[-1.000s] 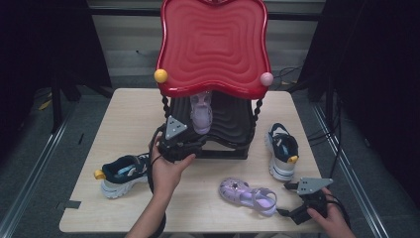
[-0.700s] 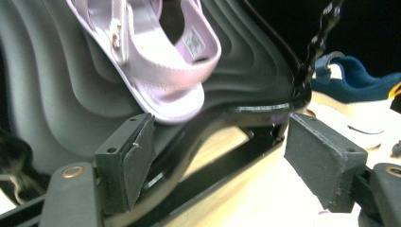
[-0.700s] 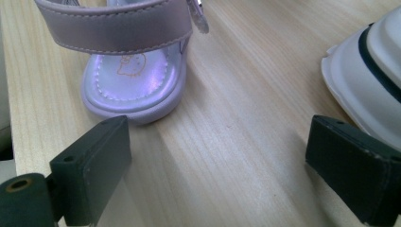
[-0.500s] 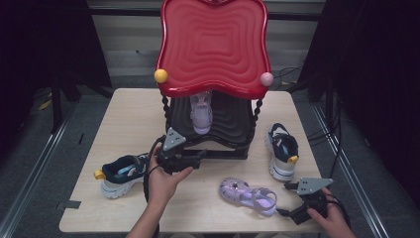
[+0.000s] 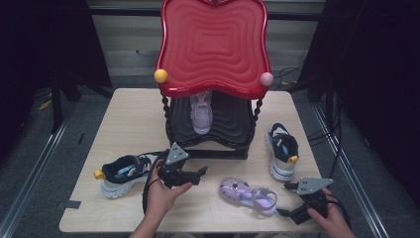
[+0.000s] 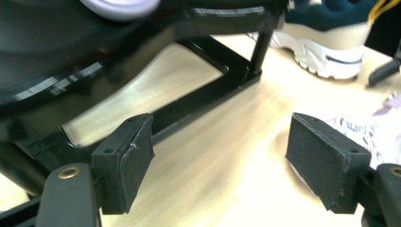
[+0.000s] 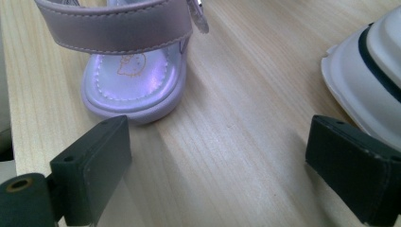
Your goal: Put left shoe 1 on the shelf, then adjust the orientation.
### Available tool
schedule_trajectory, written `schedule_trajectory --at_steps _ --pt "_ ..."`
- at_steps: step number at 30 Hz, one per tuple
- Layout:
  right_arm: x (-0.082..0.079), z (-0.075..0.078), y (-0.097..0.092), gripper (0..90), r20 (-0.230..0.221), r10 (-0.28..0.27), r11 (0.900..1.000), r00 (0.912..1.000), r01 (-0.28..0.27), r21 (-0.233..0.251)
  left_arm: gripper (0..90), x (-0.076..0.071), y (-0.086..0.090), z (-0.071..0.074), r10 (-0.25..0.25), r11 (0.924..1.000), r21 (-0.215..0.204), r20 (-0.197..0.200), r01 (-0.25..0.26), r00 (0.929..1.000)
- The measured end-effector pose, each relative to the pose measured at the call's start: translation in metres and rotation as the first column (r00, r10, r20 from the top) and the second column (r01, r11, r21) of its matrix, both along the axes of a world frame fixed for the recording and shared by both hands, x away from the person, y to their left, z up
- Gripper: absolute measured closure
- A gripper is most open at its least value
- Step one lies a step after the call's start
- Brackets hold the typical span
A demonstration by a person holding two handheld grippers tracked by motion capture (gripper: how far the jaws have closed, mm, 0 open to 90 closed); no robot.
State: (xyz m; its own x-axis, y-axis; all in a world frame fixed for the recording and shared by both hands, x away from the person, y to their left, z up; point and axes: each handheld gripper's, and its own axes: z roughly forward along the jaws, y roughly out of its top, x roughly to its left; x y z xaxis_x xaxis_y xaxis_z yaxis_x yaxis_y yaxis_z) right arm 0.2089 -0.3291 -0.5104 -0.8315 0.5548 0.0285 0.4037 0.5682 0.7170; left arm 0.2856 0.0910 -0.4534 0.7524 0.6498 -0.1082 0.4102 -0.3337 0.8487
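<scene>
The purple sandal [image 5: 247, 194] lies flat on the wooden table [image 5: 129, 114], low in the high view and a little right of the middle. Its heel end points to the lower right and its toe to the upper left. The right gripper [image 5: 292, 187] sits near the sandal's heel, in the lower right corner, held by a hand [image 5: 329, 218]. In the right gripper view the sandal [image 7: 132, 80] fills the upper left, with its strap across the top, and the two black jaws stand wide apart with only bare table between them. They touch nothing. The left gripper [image 5: 200, 173] is just left of the sandal's toe, near the bottom middle of the high view, held by the other hand [image 5: 161, 196]. Its jaws are also spread wide, with nothing in between, and they point toward the sandal. In the left gripper view the black base of the shoe rack [image 6: 198, 101] runs across the middle. The rack [image 5: 213, 49] has a big wavy red top in the upper middle of the high view, and a second purple sandal [image 5: 200, 113] rests on its black shelf. A dark blue sneaker [image 5: 121, 173] lies at the lower left, and its twin [image 5: 282, 151] lies at the right, just above the right gripper.
</scene>
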Motion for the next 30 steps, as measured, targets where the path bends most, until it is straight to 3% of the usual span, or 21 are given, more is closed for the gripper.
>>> schedule_trajectory --at_steps 8,23,25,26,28,30 --pt "0.0 0.0 0.0 6.9 0.0 0.0 1.0 1.0 0.0 0.0 23.1 -0.006 -0.003 -0.017 -0.038 0.9979 0.052 -0.018 0.039 0.9991" --pt "-0.003 0.0 0.0 8.6 0.0 -0.016 0.9999 0.9999 0.016 0.001 23.1 -0.016 0.0 -0.043 -0.052 0.9902 0.126 -0.072 0.061 0.9961" --pt "-0.004 0.001 0.0 11.2 -0.005 -0.023 0.9997 0.9997 0.023 0.012 23.1 -0.015 0.0 -0.045 -0.052 0.9859 0.155 -0.072 0.063 0.996" --pt "-0.004 0.001 0.0 12.0 -0.008 -0.02 0.9996 0.9998 0.02 0.019 23.0 -0.016 -0.001 -0.046 -0.048 0.9869 0.15 -0.085 0.06 0.9953" --pt "-0.004 0.001 0.0 12.0 -0.032 -0.022 0.9981 0.9993 0.024 0.056 22.6 -0.015 -0.001 -0.048 -0.049 0.9839 0.168 -0.086 0.063 0.9951" --pt "-0.005 0.002 0.002 12.5 -0.033 -0.012 0.9988 0.9994 0.014 0.046 22.6 -0.014 -0.001 -0.049 -0.048 0.9825 0.176 -0.082 0.062 0.9954"
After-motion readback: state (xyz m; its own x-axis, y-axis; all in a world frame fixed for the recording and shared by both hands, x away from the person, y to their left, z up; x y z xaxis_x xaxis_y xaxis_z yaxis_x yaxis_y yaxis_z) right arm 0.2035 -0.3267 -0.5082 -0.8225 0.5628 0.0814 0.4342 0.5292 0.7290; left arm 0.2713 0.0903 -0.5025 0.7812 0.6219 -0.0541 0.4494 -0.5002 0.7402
